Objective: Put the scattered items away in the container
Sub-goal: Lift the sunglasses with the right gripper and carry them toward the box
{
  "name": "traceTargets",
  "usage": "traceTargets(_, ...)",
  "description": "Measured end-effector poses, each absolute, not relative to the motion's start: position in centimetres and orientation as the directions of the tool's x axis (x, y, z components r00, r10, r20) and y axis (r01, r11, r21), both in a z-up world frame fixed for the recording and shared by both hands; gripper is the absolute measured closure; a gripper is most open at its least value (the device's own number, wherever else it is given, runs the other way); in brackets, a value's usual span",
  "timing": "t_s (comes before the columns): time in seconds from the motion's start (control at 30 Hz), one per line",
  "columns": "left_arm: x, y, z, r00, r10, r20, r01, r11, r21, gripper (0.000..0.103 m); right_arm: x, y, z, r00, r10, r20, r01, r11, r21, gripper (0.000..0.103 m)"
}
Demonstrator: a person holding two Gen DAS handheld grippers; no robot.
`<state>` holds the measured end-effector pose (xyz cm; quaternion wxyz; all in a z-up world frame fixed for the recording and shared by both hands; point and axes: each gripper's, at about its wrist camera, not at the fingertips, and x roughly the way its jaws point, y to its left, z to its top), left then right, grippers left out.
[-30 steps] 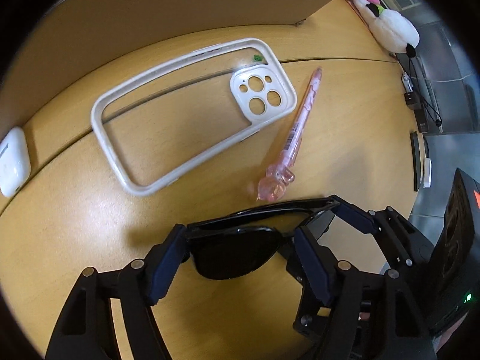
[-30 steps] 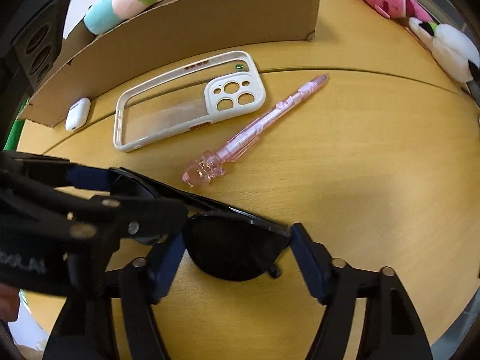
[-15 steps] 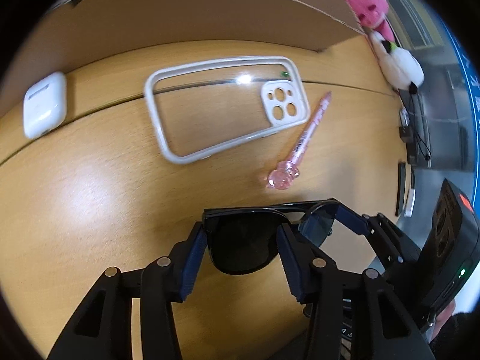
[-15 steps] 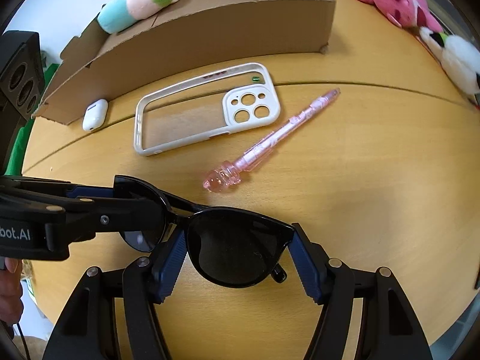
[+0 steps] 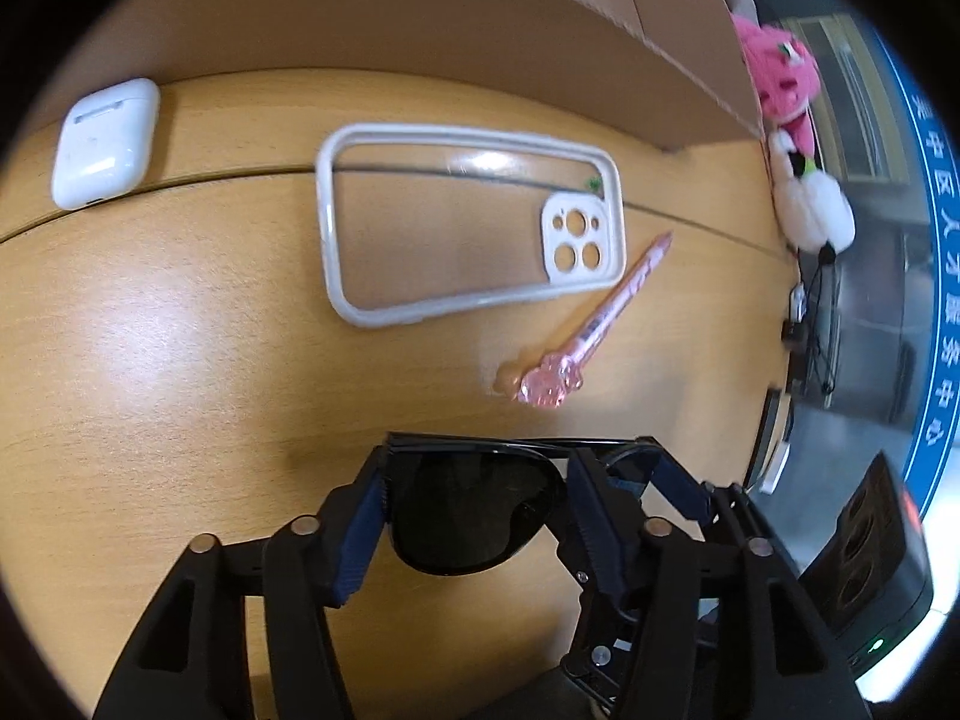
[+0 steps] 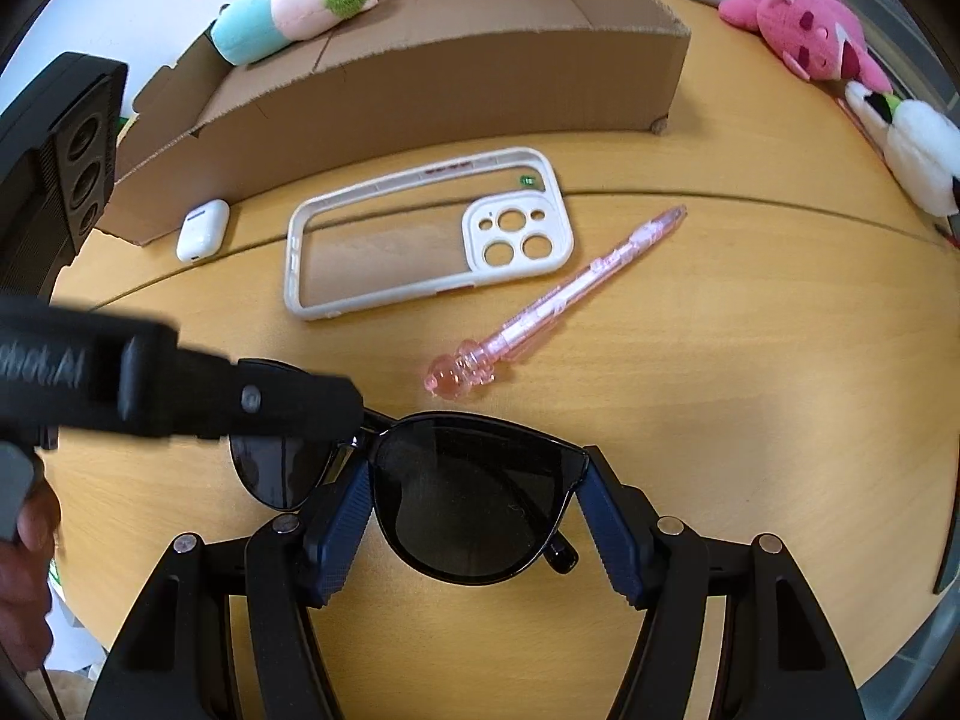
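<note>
Clamping one dark lens each, the left gripper (image 5: 474, 516) and the right gripper (image 6: 474, 516) are both closed onto the black sunglasses (image 6: 474, 498), which hang between them above the worktop (image 6: 750, 372), so the step in hand looks like carrying this first item to the cardboard box (image 6: 456, 78) beyond. The next move likely calls for both grippers to travel together over the phone case (image 6: 420, 246) and pink pen (image 6: 558, 306), clear the box's near wall, and let go inside; the earbud case (image 6: 203, 229) waits just beside that wall.
</note>
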<state>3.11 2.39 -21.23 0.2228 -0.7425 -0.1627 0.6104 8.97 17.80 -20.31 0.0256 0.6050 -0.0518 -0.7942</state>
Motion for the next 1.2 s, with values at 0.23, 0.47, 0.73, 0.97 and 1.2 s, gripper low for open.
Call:
traceTargets(0.23,2.3,0.9,-19.6,0.17,0.573,-0.801,0.046,-0.817,-0.575,0.049,8.5,17.7,-18.3,-0.332,-0.09,-0.939,0.027,-0.996,0.086,0.032)
traceTargets(0.47,0.5,-1.0,-15.1,0.081,0.639,-0.765,0.079,-0.769,-0.634,0.061,6.9,17.8,-14.6,-0.44,-0.098,-0.893,0.064,-0.995,0.078,0.032)
traceTargets(0.73,-2.8,-2.9,-8.8,-0.05,0.662,-0.748,0.035,-0.747,-0.664,0.071,0.4,15.9,-10.0,-0.518,-0.162,-0.84,0.117,-0.986,0.118,0.032)
traceTargets(0.97,-6.0,-4.8,-4.3,-0.161,0.659,-0.735,-0.037,-0.748,-0.663,0.071,-4.5,14.5,-5.8,-0.57,-0.215,-0.793,0.177,-0.975,0.137,0.032)
traceTargets(1.2,-8.6,-7.0,-2.4,-0.263,0.658,-0.706,-0.042,-0.738,-0.673,0.056,-8.7,13.7,-3.7,-0.597,-0.267,-0.756,0.199,-0.963,0.183,0.032)
